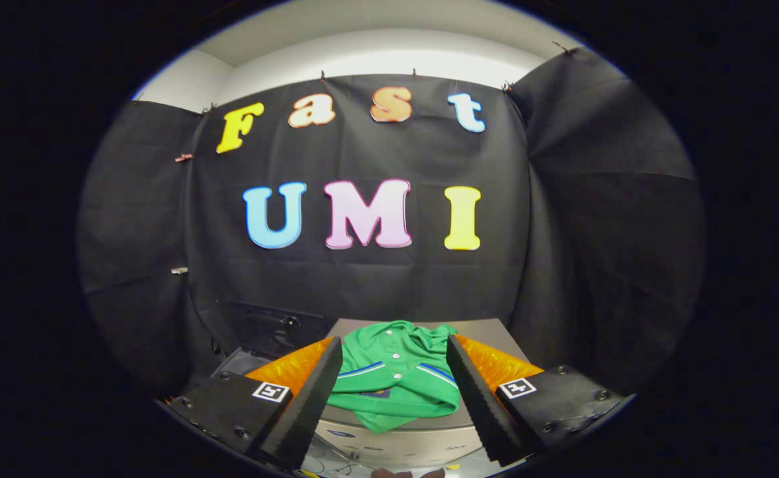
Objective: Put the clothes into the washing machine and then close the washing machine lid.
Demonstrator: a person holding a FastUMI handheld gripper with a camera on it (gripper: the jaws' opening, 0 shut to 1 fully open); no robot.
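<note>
The gripper stands wide open, holding nothing, its two fingers spread to either side of the green shirt so that they can take a good bunch of cloth. The shirt lies crumpled on top of the washing machine, apparently on its shut lid (a fold hangs over the front edge). Nothing is loaded yet. I judge the first step is grasping the shirt.

gripper fingers spread wide, holding nothing | green shirt crumpled between them on grey washing machine top, lid apparently closed
</note>
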